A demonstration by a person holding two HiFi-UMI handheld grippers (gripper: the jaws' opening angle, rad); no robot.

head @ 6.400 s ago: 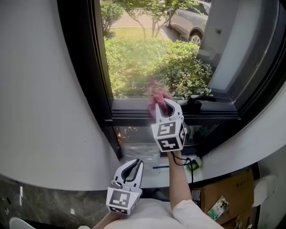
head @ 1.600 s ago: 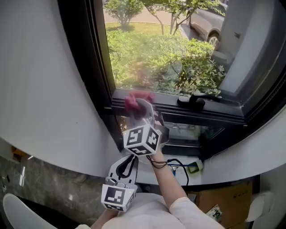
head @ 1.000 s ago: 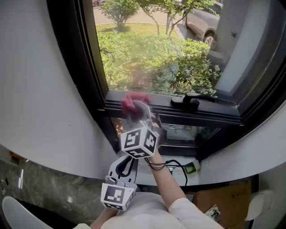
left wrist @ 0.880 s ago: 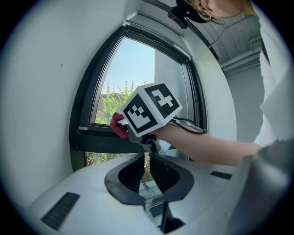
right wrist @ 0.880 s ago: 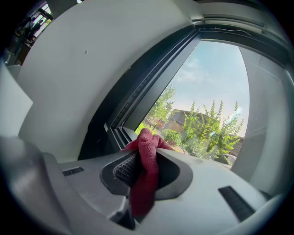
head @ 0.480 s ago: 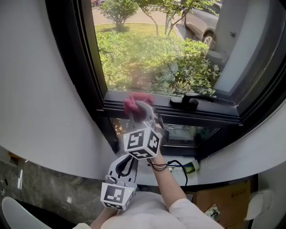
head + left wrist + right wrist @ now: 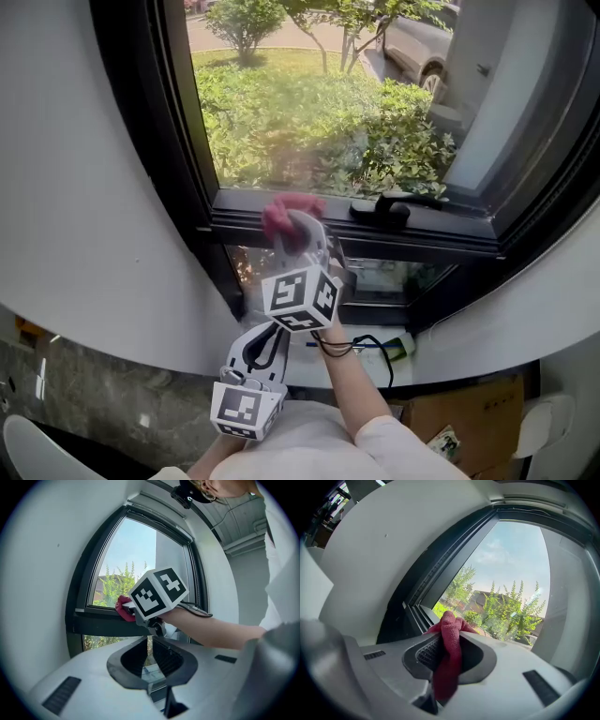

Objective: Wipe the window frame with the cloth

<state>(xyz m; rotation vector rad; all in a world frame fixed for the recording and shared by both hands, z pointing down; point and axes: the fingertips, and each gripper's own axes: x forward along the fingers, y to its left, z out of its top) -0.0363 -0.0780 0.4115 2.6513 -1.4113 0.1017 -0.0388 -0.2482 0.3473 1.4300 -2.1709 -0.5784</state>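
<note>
A dark red cloth (image 7: 289, 212) is bunched in my right gripper (image 7: 302, 231), which is shut on it and presses it against the black window frame's (image 7: 431, 236) horizontal bar, left of the black handle (image 7: 382, 208). In the right gripper view the cloth (image 7: 449, 651) hangs between the jaws of the right gripper (image 7: 449, 631), its top wad at the frame (image 7: 423, 592). My left gripper (image 7: 270, 334) is held low by the person's body, shut and empty. The left gripper view shows the left gripper (image 7: 151, 645) below the marker cube and the cloth (image 7: 123, 609).
The white wall (image 7: 84, 206) curves round the window's left side. On the white sill (image 7: 375, 361) below lie a dark cable and a small green item (image 7: 401, 345). A cardboard box (image 7: 469, 412) sits at the lower right. Bushes and a car show through the glass.
The right gripper has slid the cloth a little to the right along the frame bar, closer to the handle. The left gripper has stayed put.
</note>
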